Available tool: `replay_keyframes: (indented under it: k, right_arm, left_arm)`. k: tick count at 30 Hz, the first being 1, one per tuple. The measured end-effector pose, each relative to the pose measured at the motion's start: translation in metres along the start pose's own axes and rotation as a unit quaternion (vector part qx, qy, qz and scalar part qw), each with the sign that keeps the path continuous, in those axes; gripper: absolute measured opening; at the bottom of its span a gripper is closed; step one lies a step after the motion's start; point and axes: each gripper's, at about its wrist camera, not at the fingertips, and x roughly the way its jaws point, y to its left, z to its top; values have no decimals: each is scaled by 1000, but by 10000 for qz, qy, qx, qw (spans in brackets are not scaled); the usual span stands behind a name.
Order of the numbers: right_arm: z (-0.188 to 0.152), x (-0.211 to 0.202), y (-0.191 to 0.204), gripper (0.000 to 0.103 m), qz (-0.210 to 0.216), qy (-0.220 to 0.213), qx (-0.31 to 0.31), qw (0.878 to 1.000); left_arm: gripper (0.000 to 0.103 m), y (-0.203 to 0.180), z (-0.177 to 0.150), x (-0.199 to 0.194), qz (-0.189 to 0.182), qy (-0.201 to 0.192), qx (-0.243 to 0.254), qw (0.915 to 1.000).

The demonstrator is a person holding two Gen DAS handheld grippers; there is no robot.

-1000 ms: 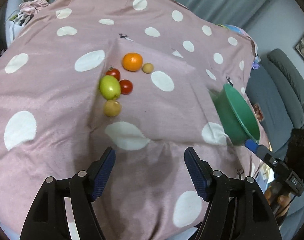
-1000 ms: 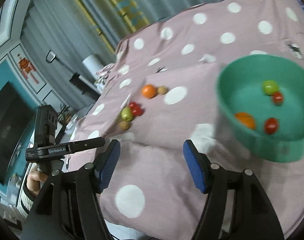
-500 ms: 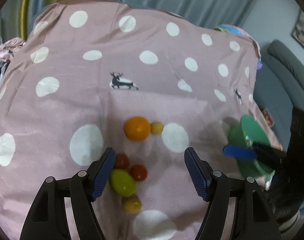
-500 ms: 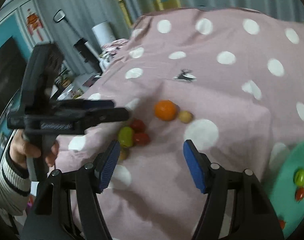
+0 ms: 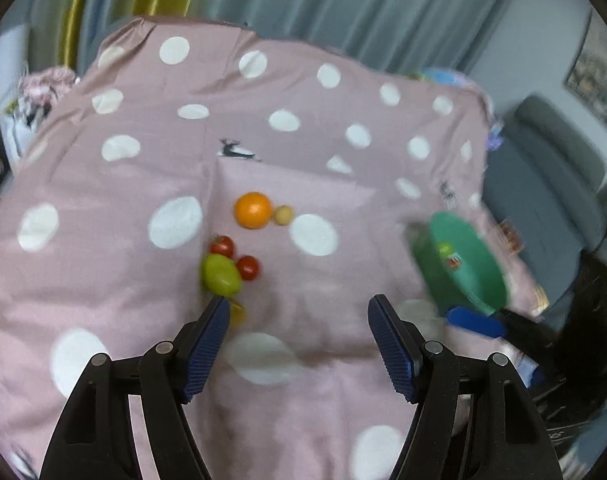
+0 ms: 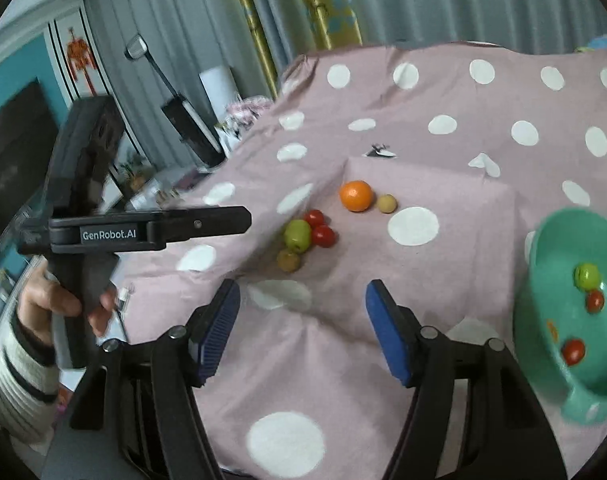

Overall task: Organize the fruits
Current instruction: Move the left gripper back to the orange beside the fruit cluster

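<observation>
Both the left gripper (image 5: 297,338) and right gripper (image 6: 299,330) gape empty; the round glossy green fruit (image 6: 297,235) looks firm, slippery, best pinched across its middle

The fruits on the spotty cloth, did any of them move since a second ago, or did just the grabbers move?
Only the grippers moved. The left gripper swung in over the loose fruit, then drew back a bit, open and empty. The right gripper turned from the green bowl toward the pile, open too. Nothing was grabbed or dropped. The orange, green fruit and red tomatoes stayed put.
</observation>
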Motion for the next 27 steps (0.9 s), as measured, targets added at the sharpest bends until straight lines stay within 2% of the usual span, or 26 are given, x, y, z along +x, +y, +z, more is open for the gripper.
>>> replay_keyframes:
  k: [1,4,7,11,15,18,21,27]
  right_arm:
    - [-2,-2,1,66,9,-8,32,10000]
    - [-6,0,2,67,-68,4,-18,10000]
    - [-3,19,-6,66,-62,155,52,9998]
    - [15,43,-19,66,-44,248,164,9995]
    - [34,67,-27,66,31,310,172,9994]
    - [47,89,-35,66,84,396,221,9989]
    - [56,109,-43,66,124,481,299,9983]
    - [66,145,-61,66,215,627,553,9963]
  left_arm:
    - [71,0,-2,-1,-90,35,-58,9999]
    - [71,-5,-2,1,32,42,75,10000]
    - [71,-3,4,7,-11,63,116,9999]
    - [71,7,28,19,42,114,123,9999]
    - [71,16,56,32,-83,193,109,9997]
    - [71,22,78,51,12,312,187,9993]
    - [71,32,96,78,-147,540,89,9984]
    - [71,37,108,123,-147,961,64,9952]
